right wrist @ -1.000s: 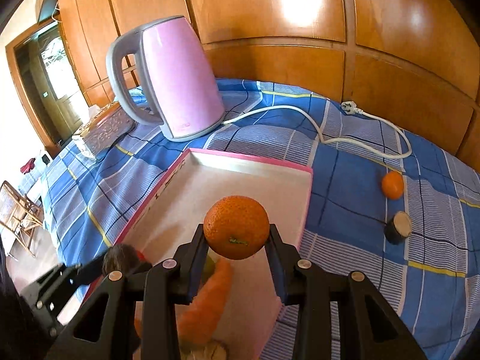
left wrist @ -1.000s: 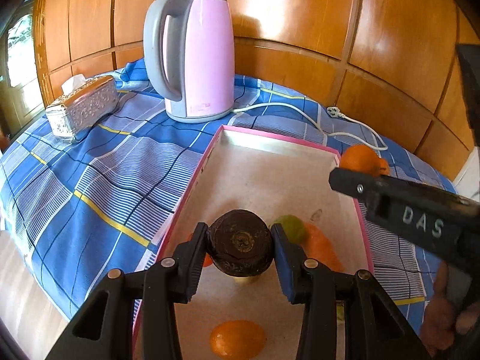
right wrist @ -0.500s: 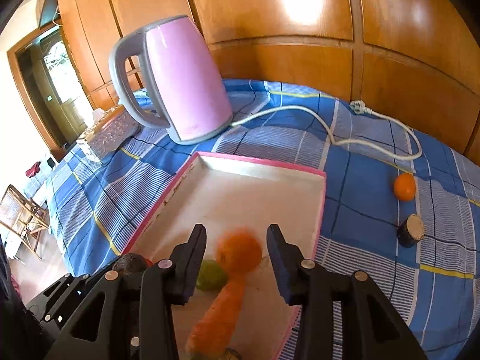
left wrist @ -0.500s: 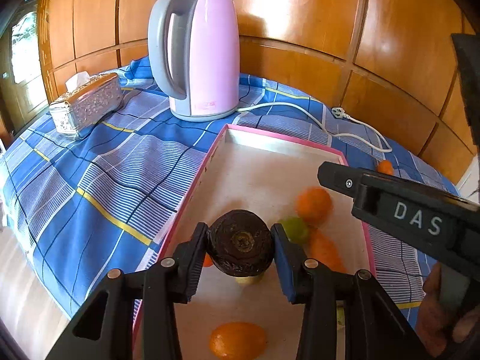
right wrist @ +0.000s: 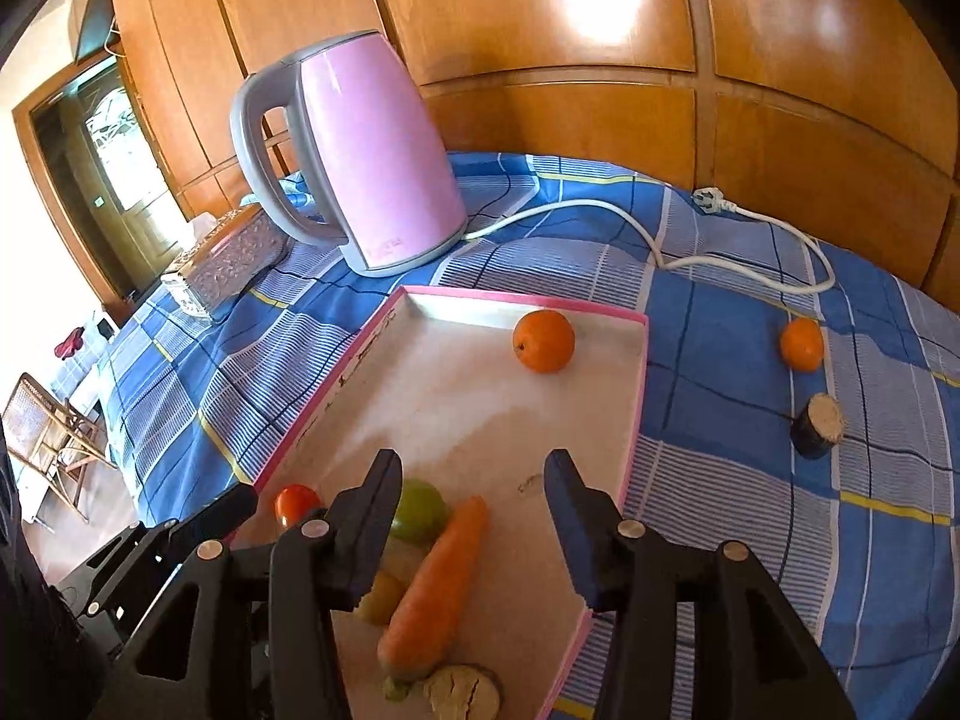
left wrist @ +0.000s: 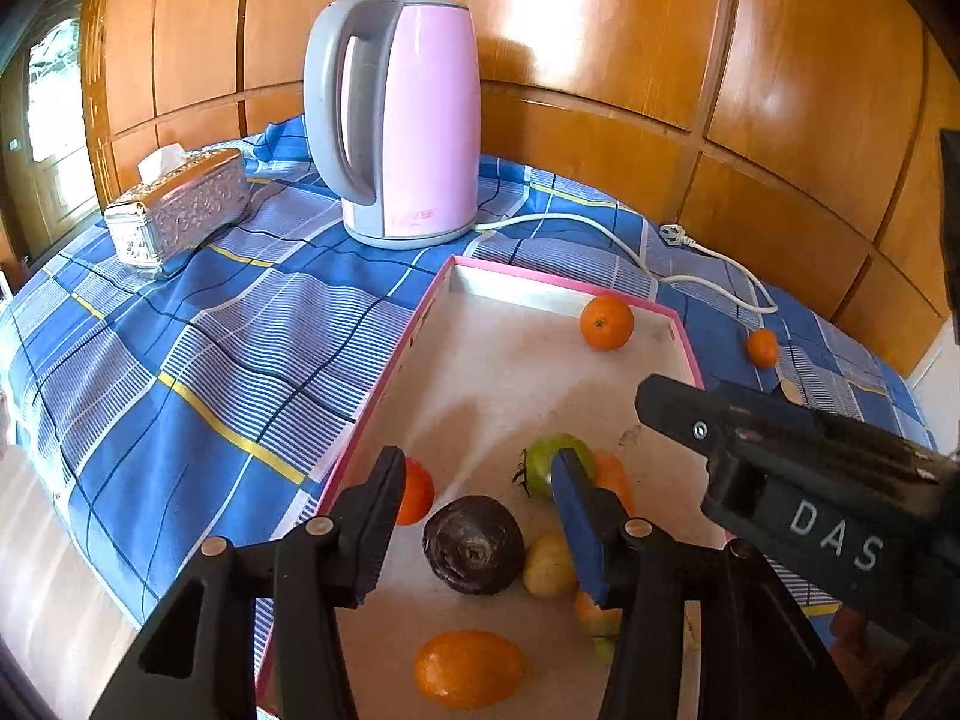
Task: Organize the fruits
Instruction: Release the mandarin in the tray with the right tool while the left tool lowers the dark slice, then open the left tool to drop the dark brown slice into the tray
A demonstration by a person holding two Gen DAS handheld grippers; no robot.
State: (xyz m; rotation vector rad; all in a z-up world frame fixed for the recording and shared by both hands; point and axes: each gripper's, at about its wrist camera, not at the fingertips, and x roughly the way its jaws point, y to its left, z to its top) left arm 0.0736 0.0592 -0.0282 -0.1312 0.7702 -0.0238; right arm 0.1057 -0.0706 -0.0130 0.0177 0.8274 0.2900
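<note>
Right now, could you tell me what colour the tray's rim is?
Pink; the tray rim shows best in the right wrist view.

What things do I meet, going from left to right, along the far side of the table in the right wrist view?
Tissue box → pink kettle → orange in the tray → orange on the cloth.

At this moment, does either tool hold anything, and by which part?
Nothing is held. The left tool has just been opening, dark round fruit lying free between its jaws; the right tool has too, empty.
</note>
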